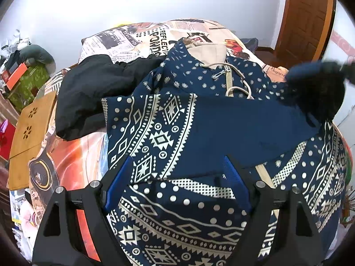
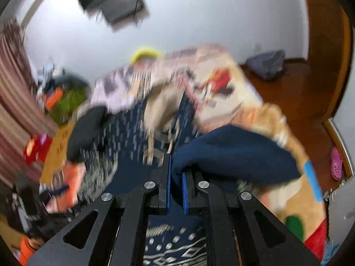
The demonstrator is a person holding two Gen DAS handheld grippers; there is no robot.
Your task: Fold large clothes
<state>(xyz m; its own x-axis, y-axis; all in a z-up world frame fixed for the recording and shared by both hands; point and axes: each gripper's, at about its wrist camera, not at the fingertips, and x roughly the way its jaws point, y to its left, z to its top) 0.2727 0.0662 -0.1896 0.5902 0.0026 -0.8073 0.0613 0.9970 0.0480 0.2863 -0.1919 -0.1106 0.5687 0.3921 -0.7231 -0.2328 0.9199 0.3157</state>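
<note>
A navy hoodie (image 1: 199, 119) with white geometric print and a beige hood (image 1: 206, 53) lies on the bed, its left sleeve folded across the chest. My left gripper (image 1: 177, 170) is open just above the hoodie's lower part, holding nothing. My right gripper (image 2: 176, 166) is shut on the navy cuff of the right sleeve (image 2: 233, 153) and holds it lifted over the hoodie; it also shows blurred in the left wrist view (image 1: 319, 84). The right wrist view is motion-blurred.
A black garment (image 1: 93, 93) lies on the bed left of the hoodie. The bed has a printed cover (image 1: 137, 40). A wooden lap table (image 1: 31, 137) sits at the bed's left edge. A wooden door (image 1: 306, 17) stands at the right; pink clogs (image 2: 336, 164) lie on the floor.
</note>
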